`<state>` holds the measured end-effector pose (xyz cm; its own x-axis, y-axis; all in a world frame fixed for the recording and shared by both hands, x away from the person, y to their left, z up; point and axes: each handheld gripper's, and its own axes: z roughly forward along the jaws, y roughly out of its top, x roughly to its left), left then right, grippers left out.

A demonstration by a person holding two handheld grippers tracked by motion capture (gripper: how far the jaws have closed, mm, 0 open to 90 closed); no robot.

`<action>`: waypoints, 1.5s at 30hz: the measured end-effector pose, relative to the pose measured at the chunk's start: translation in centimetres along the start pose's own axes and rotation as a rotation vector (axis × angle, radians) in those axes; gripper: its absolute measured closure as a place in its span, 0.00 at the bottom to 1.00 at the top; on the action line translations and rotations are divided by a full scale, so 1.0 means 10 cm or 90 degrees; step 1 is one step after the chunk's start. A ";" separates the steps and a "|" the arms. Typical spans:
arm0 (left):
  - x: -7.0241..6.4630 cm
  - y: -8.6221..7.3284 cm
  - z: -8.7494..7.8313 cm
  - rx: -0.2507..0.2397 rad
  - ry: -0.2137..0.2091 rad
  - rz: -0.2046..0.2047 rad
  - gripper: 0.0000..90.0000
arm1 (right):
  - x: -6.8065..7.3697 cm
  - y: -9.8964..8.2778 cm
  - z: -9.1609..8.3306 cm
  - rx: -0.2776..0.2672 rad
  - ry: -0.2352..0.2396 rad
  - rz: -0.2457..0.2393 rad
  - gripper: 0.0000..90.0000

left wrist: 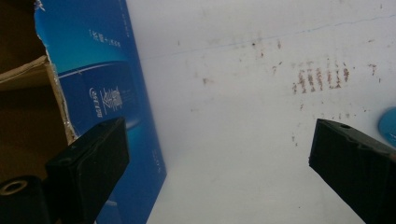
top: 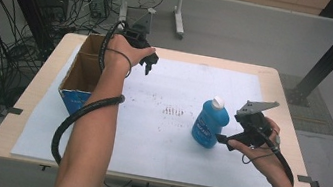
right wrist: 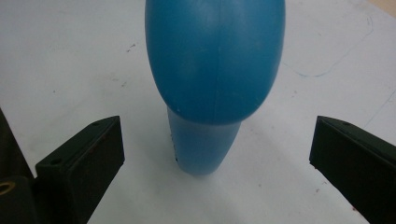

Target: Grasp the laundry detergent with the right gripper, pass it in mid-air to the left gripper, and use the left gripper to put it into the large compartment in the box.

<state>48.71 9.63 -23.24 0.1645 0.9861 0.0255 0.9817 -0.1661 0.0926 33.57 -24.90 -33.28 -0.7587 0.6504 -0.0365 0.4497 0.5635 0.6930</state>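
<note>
I see the bottle [top: 210, 122] standing upright on the sheet [top: 157, 137] that covers the tabletop [top: 286, 92], right of centre. My right tool [top: 222, 139] sits just beside it, to its right. The open box [top: 81, 72] stands at the left edge, my left tool [top: 148, 65] just right of it.

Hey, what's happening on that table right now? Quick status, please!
Right gripper open, jaws either side of the upright blue plastic bottle with white cap, not touching. Left gripper open, empty, beside the open cardboard box with blue sides. Nothing between bottle and jaws.
</note>
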 end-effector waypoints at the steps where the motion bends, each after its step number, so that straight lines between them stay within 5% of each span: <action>1: 0.00 0.00 0.00 0.000 0.000 0.000 0.06 | 0.01 0.00 0.02 -0.003 -0.002 0.003 0.03; 12: -0.02 -0.01 0.00 -0.002 0.005 0.007 0.06 | 0.03 -0.06 0.23 -0.016 -0.014 0.022 0.03; 45: -0.05 -0.01 0.03 -0.004 0.003 0.005 0.06 | 0.14 -0.14 0.52 -0.074 -0.021 0.025 0.02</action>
<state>48.57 9.16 -23.60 0.1714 0.9847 0.0312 0.9799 -0.1737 0.0983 34.30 -22.11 -38.00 -0.7248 0.6883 -0.0295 0.4201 0.4755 0.7729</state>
